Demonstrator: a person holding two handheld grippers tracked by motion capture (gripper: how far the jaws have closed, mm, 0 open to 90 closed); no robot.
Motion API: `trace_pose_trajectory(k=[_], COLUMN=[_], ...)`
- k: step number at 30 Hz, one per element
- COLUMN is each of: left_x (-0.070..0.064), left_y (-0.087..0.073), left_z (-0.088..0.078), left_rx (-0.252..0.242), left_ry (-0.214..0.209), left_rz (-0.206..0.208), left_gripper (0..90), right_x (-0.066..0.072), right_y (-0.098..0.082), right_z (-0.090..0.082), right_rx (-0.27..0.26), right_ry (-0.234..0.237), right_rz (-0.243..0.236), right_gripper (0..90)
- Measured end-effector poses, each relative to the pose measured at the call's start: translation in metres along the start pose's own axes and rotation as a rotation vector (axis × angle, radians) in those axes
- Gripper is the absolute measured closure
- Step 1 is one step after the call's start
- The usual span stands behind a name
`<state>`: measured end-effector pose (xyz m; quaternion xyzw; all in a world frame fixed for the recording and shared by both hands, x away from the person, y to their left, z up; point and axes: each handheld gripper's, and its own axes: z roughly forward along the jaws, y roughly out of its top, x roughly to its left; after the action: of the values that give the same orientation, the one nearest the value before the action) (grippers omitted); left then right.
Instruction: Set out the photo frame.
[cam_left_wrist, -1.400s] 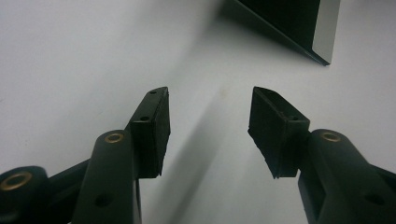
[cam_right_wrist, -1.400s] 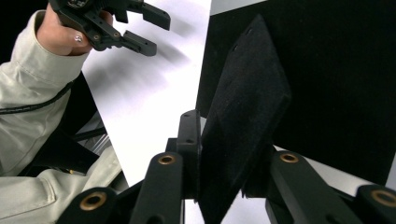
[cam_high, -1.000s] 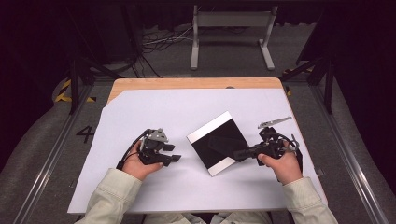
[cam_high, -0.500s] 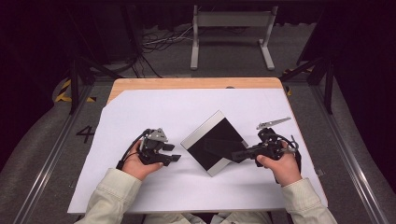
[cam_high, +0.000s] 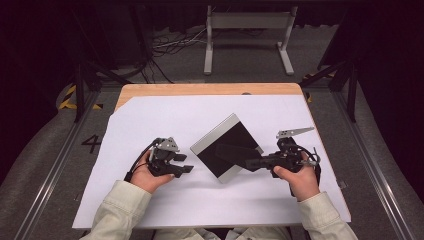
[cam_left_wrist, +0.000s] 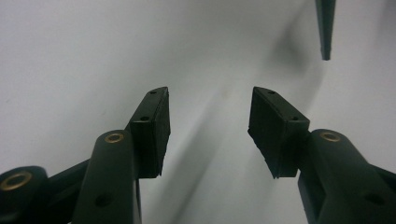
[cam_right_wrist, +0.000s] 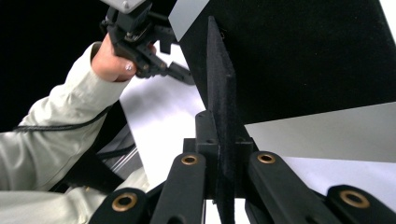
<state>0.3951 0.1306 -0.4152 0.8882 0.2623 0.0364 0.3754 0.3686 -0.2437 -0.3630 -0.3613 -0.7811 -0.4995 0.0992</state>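
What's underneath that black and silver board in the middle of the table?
The board lies on a big white sheet over a wooden table. The right gripper holds its near corner. Anything directly beneath the board is covered.

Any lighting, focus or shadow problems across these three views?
High view: white sheet evenly lit, surroundings very dark, image soft. Left gripper view: left gripper pads sharp, soft streaked shadows on the sheet behind. Right gripper view: right gripper jaws close and slightly blurred; black panel shows no detail.
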Motion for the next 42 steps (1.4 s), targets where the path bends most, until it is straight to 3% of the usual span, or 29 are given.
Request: trace_pose_trajectory(k=[7, 12, 15, 19, 22, 24, 27, 35, 42], left_x=[0.0, 0.0, 0.0, 0.0, 0.0, 0.0, -0.001, 0.0, -0.001], left_y=[0.0, 0.0, 0.0, 0.0, 0.0, 0.0, 0.0, 0.0, 0.002], left_z=[0.0, -0.001, -0.001, 0.0, 0.0, 0.0, 0.0, 0.001, 0.003], left_rx=[0.0, 0.002, 0.0, 0.0, 0.002, 0.002, 0.002, 0.003, 0.005], left_ry=[0.0, 0.0, 0.001, -0.001, -0.001, 0.001, -0.003, -0.005, -0.007], left_rz=[0.003, 0.006, 0.007, 0.006, 0.008, 0.011, 0.011, 0.008, 0.013], left_gripper=[49.2, 49.3, 49.3, 49.2, 49.4, 49.5, 49.4, 49.4, 49.4], right_x=[-0.003, -0.007, -0.011, -0.015, -0.015, -0.014, -0.012, -0.017, -0.019], right_y=[-0.003, -0.008, -0.01, -0.014, -0.014, -0.015, -0.016, -0.024, -0.031], right_z=[0.004, 0.006, 0.005, 0.009, 0.008, 0.007, 0.006, -0.001, -0.003], right_rx=[-0.077, -0.172, -0.198, -0.159, -0.144, -0.12, -0.09, 0.007, 0.075], right_ry=[-0.041, -0.087, -0.103, -0.166, -0.173, -0.182, -0.185, -0.202, -0.199], right_rz=[-0.032, -0.095, -0.088, -0.095, -0.098, -0.138, -0.158, -0.104, -0.095], right_gripper=[87.3, 87.3, 87.3, 87.2, 87.1, 86.9, 86.9, 85.1, 85.0])
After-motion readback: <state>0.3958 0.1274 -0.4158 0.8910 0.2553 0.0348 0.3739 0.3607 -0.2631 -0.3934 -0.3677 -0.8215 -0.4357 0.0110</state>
